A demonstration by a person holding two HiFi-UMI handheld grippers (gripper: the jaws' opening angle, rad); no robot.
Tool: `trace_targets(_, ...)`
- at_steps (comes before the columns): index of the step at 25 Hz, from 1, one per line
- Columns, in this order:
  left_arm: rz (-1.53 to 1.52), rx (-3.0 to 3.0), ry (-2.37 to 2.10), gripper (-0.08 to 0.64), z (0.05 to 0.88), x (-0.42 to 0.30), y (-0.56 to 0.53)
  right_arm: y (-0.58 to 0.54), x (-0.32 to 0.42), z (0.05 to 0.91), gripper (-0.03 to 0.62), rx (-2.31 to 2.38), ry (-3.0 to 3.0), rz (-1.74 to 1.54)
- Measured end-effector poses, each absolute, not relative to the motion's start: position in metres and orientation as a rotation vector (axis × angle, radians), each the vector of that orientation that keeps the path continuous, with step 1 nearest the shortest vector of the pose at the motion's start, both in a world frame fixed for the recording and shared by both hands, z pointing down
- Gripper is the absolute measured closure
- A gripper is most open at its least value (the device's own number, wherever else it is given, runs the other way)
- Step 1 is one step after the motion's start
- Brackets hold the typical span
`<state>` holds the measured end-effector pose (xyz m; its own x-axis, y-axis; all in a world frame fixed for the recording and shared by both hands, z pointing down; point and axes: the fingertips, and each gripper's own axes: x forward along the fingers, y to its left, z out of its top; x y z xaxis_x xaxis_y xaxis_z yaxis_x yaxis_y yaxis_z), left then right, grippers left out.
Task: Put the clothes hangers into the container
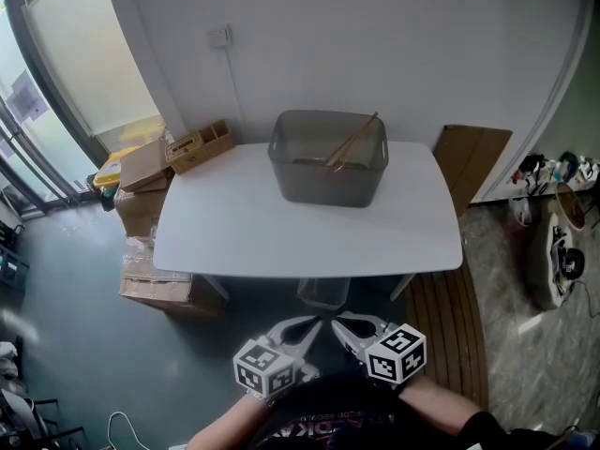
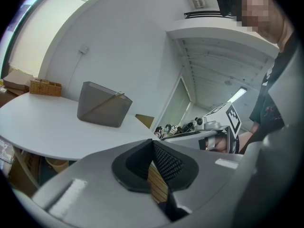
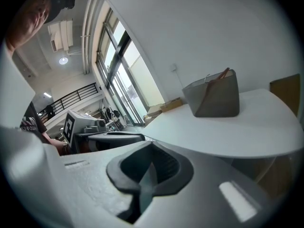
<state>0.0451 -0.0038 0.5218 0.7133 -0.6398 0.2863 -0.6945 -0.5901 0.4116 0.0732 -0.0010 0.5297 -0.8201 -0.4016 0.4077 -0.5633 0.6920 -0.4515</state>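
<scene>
A grey translucent container (image 1: 323, 184) stands at the back centre of the white table (image 1: 244, 232). Wooden clothes hangers (image 1: 352, 141) lie slanted inside it, one end poking over the rim. The container also shows in the left gripper view (image 2: 103, 112) and in the right gripper view (image 3: 217, 101), where a hanger tip (image 3: 222, 74) sticks up. Both grippers hang low in front of the person's body, below the table's front edge, far from the container. My left gripper (image 1: 302, 330) (image 2: 153, 149) is shut and empty. My right gripper (image 1: 345, 330) (image 3: 151, 163) is shut and empty too.
Cardboard boxes (image 1: 141, 186) are stacked left of the table, with a wicker basket (image 1: 202, 146) behind them. A wooden board (image 1: 474, 162) leans on the wall at the right. A slatted wooden mat (image 1: 452, 331) lies on the floor, and a small bin (image 1: 323, 292) sits under the table.
</scene>
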Motion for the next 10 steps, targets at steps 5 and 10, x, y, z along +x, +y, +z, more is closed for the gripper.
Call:
trace_targets(5, 0.144, 2.413, -1.016, 0.555, 0.5220, 0.0440, -0.0033, -0.0002, 0.0701, 0.5306, 0.591, 0.757, -2.625, 0.835)
trace_targets(10, 0.142, 2.402, -1.008, 0.555, 0.5231, 0.0420, -0.0066, -0.0046, 0.0662, 0.5319, 0.591, 0.751, -2.625, 0.834)
